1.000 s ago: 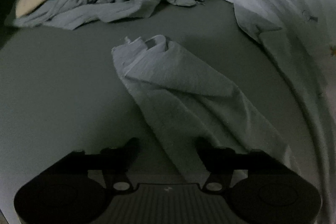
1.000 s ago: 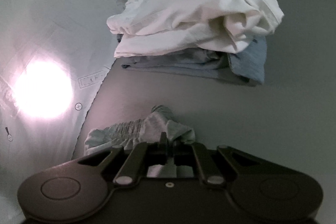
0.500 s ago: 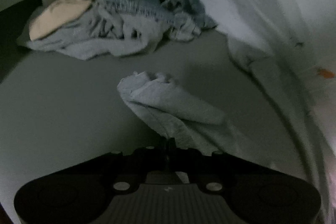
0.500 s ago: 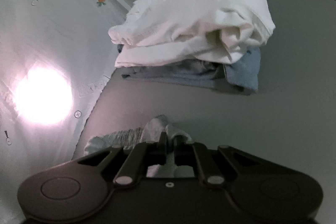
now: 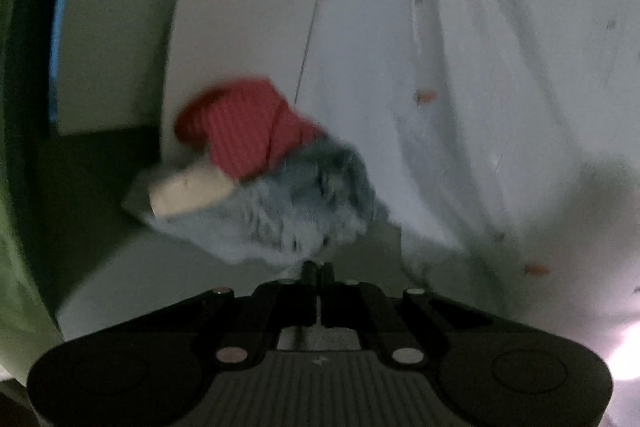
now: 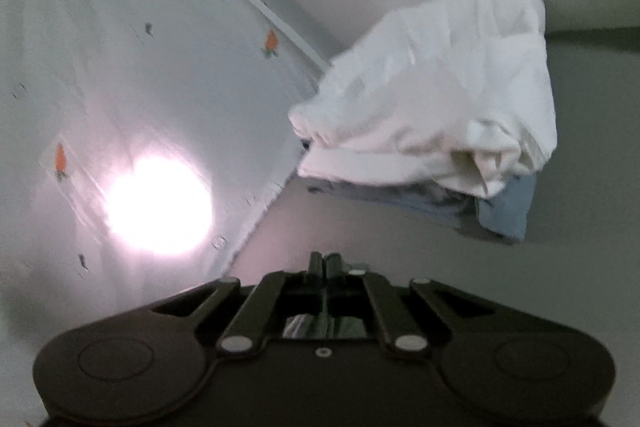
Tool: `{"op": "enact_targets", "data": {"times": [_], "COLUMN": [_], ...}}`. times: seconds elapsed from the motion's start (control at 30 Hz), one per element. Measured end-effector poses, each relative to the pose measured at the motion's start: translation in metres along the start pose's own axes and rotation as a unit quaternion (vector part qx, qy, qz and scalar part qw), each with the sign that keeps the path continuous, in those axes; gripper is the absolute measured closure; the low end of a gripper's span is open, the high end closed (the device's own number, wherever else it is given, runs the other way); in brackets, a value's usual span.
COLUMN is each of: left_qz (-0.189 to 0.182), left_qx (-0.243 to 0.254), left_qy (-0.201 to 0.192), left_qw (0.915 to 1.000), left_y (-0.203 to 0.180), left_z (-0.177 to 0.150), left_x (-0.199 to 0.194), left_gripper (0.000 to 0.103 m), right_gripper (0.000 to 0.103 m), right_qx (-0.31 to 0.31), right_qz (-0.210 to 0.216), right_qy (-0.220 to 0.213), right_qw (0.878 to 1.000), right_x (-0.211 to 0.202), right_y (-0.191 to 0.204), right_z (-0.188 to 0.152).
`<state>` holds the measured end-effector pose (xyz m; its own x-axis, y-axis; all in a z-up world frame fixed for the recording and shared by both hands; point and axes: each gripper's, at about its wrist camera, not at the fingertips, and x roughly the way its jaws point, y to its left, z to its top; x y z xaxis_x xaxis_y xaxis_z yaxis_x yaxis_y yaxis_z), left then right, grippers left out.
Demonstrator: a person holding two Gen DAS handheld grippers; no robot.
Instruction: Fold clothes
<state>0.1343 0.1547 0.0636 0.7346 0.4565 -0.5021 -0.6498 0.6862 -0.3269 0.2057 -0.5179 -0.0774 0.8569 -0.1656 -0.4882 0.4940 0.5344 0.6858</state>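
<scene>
Blurred heap of unfolded clothes (image 5: pixel 276 187), red on top, folded stack (image 6: pixel 436 131), white uppermost

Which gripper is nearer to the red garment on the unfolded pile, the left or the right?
Left. The left gripper points at the pile, with the red garment on top, just beyond its shut fingertips. The right gripper faces the folded stack; no red garment shows there.

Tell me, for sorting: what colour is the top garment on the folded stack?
White top garment, clearest in the right wrist view.
</scene>
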Motion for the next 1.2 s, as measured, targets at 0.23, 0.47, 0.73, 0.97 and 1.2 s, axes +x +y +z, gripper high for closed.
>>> {"op": "enact_targets", "data": {"times": [0.23, 0.47, 0.73, 0.97, 1.2], "left_qz": [0.016, 0.121, 0.103, 0.131, 0.079], "left_qx": [0.038, 0.202, 0.096, -0.025, -0.169], "left_qy": [0.013, 0.183, 0.234, 0.261, 0.250], "left_qw": [0.9990, 0.9544, 0.9620, 0.9560, 0.9501], "left_y": [-0.017, -0.046, 0.020, 0.091, 0.110], "left_z": [0.022, -0.062, -0.109, -0.126, -0.147], "left_x": [0.063, 0.273, 0.221, 0.168, 0.156], "left_gripper": [0.102, 0.089, 0.050, 0.043, 0.031], "right_gripper": [0.101, 0.080, 0.053, 0.052, 0.045], "right_qx": [-0.040, -0.073, -0.059, 0.115, 0.268], "right_qz": [0.002, -0.084, -0.150, -0.120, -0.061], "right_qy": [-0.014, 0.031, 0.063, 0.098, 0.075], "right_qw": [0.999, 0.993, 0.985, 0.981, 0.958], "right_x": [0.007, 0.045, 0.021, 0.033, 0.032], "right_y": [0.043, 0.062, 0.019, -0.026, -0.057], "right_z": [-0.001, -0.031, -0.058, -0.062, -0.060]}}
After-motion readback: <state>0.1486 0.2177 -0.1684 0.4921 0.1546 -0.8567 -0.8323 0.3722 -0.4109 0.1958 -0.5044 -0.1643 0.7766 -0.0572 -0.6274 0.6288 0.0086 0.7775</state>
